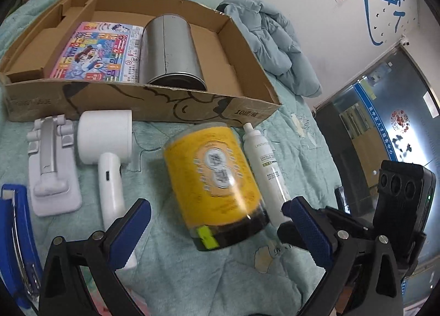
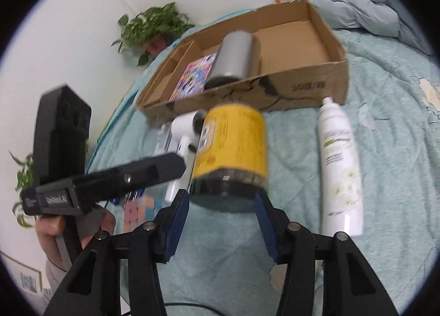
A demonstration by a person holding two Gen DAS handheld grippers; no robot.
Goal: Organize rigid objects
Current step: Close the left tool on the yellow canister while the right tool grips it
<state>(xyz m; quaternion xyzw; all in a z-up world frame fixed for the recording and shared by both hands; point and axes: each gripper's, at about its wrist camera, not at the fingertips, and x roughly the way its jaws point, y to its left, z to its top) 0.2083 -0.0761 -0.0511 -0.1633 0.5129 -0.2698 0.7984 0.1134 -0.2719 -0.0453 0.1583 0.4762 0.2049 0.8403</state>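
A yellow-labelled clear jar (image 1: 217,186) lies on the teal bedspread in front of the cardboard box (image 1: 137,104), its dark end toward me. My left gripper (image 1: 214,203) is open wide, its blue pads either side of the jar's near end and clear of it. In the right wrist view the jar (image 2: 231,145) sits just past my right gripper (image 2: 221,197). The pad tips reach the jar's dark end, and only bedspread shows between the pads. A silver tin (image 1: 170,51) and a colourful pack (image 1: 101,49) lie inside the box.
Beside the jar lies a white spray bottle (image 1: 266,167). A white handheld device (image 1: 107,139), a white stand (image 1: 49,156) and a blue stapler (image 1: 16,233) lie to its left. A hand (image 2: 68,228) holds the left gripper above a colourful cube (image 2: 143,211). A pale blue jacket (image 1: 269,40) is behind the box.
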